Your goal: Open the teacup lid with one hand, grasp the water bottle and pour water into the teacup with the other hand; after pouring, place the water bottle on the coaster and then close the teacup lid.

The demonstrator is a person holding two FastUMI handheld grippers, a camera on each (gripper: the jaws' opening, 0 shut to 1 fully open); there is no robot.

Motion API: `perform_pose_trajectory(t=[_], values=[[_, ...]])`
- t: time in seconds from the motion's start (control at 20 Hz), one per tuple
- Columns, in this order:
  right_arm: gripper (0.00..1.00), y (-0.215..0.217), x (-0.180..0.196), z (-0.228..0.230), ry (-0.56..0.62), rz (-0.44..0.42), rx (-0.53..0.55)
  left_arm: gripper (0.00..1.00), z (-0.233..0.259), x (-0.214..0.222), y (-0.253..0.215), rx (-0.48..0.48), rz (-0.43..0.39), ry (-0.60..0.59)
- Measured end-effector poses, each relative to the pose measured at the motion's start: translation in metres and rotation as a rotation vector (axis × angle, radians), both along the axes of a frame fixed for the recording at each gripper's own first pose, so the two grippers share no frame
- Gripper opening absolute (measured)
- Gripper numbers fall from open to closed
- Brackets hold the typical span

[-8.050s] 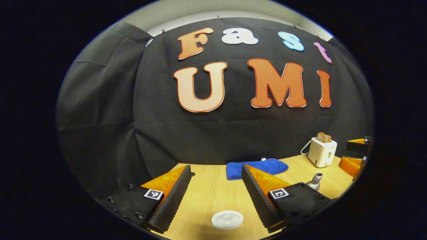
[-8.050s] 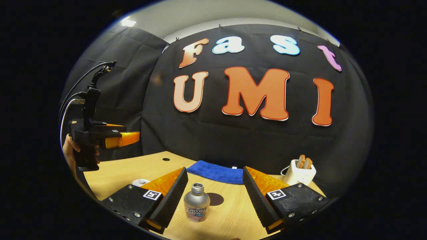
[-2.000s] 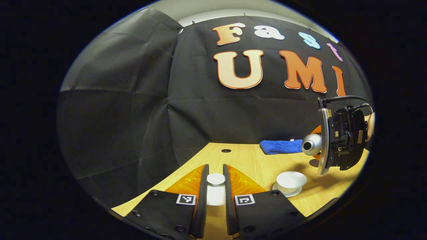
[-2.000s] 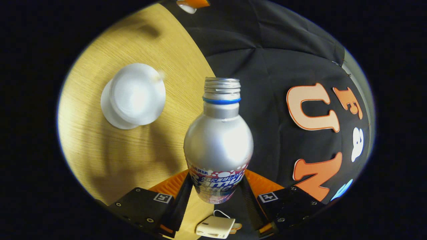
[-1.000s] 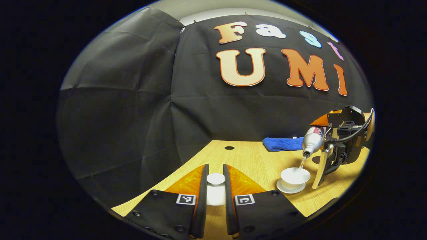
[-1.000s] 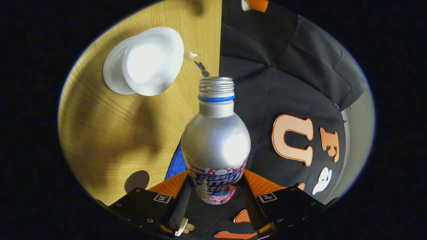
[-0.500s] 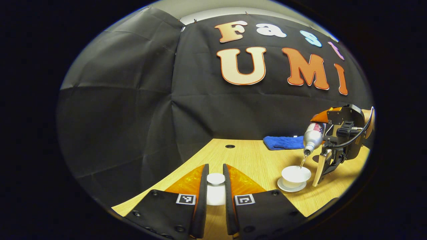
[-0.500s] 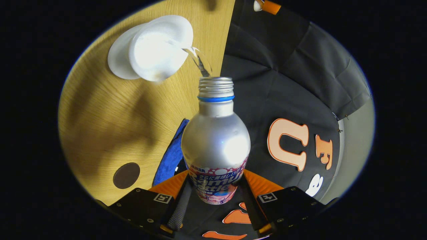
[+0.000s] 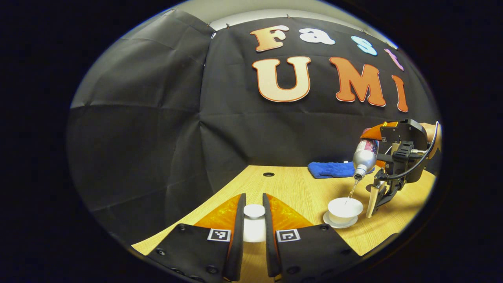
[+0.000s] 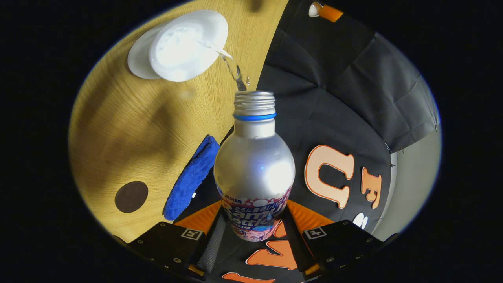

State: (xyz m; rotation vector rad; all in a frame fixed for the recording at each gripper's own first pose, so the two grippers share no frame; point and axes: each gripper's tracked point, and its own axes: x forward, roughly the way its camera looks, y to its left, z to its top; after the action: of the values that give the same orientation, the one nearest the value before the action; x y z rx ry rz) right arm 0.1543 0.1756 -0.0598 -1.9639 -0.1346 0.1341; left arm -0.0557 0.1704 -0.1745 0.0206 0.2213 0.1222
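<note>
Right gripper [image 10: 251, 232], clamping the tilted water bottle [image 10: 254, 165], is pouring into the teacup [image 10: 184, 45] ahead; left gripper [image 9: 253, 236] is gripping the lid [image 9: 254, 211]; coaster [image 10: 131, 196] placement and re-lidding remaining.

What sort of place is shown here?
Probably a staged recording booth: black cloth wall, a wooden table with a teacup, and a hand-held gripper pouring from a water bottle.

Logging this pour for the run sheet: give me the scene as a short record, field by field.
left gripper: shut on the teacup lid, held above the table
right gripper: shut on the water bottle, tilted mouth-down
water stream: running from bottle mouth into the teacup
teacup: open, on its saucer
coaster: bare, beside the blue cloth
</note>
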Motion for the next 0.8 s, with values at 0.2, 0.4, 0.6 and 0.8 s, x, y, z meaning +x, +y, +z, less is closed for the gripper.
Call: perform_pose_trajectory(t=[0.2,0.4,0.6,0.8], values=[[0.78,0.000,0.001,0.001,-0.016,0.015,-0.038,0.28,0.001,0.000,-0.002,-0.001,-0.003,0.000],[0.78,0.006,0.000,0.009,-0.053,0.031,-0.063,0.28,-0.001,0.000,-0.004,0.000,-0.003,0.004],[0.78,0.011,0.000,0.004,-0.055,0.043,-0.078,0.25,0.000,-0.002,-0.006,0.000,-0.007,0.004],[0.78,0.017,-0.001,-0.003,-0.055,0.056,-0.090,0.29,-0.001,-0.002,-0.008,-0.002,-0.008,0.006]])
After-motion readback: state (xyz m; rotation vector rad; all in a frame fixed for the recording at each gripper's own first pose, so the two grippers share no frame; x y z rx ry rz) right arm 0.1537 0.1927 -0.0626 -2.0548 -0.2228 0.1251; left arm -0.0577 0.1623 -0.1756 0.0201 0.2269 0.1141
